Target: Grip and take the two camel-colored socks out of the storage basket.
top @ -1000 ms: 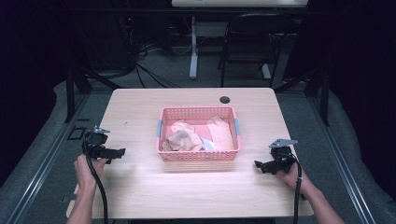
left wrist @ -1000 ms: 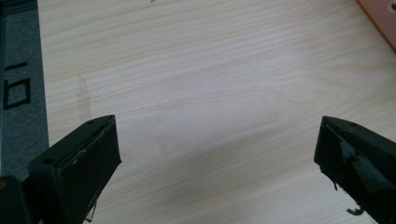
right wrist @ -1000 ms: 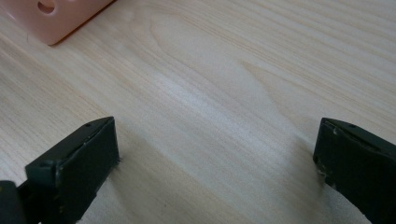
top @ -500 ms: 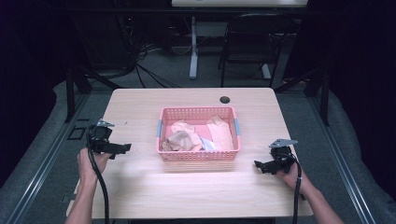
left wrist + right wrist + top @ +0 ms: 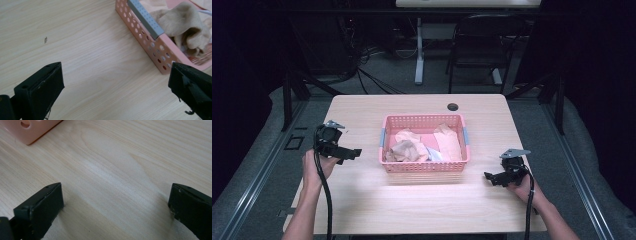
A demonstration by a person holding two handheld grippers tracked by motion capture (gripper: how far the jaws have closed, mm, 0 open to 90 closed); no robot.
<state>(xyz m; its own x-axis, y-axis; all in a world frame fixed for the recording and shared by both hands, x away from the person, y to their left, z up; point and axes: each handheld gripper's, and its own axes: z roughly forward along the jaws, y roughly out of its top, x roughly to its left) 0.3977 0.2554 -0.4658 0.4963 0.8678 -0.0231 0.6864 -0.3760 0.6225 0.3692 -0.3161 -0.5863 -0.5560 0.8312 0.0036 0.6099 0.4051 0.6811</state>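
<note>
Pink plastic basket (image 5: 424, 145) holding crumpled beige cloths (image 5: 406, 150) is set mid-table; the left gripper (image 5: 351, 153) is held just left of it, the right gripper (image 5: 490, 177) right, both jaws spread wide and empty.

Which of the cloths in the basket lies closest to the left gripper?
The crumpled tan cloth at the basket's front left corner. The paler peach cloths lie farther right and back, away from the open left gripper.
</note>
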